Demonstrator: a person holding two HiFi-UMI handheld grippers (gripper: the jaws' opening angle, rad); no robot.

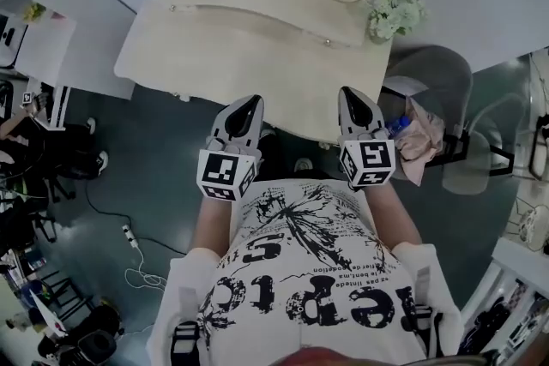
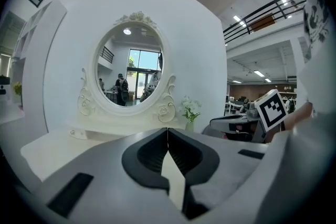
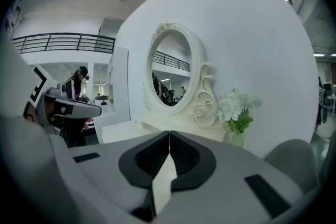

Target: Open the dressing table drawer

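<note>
Flowers (image 1: pixel 395 9) on dressing table (image 1: pixel 249 64) corner, chair (image 1: pixel 439 75) beside it, cable (image 1: pixel 137 266) at left

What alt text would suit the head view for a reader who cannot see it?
From above: a person points the shut, empty left grey gripper and right grey gripper at a cream carved dressing table, white flowers at its right end.

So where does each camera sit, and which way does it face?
Head view: on the head, steeply down onto the dressing table; shirt, forearms, left gripper, right gripper show.
Left gripper view: on that gripper, toward the mirror; its shut jaws show.
Right gripper view: likewise on its gripper; shut jaws show.
Shared: both gripper views catch mirror and flowers.
</note>
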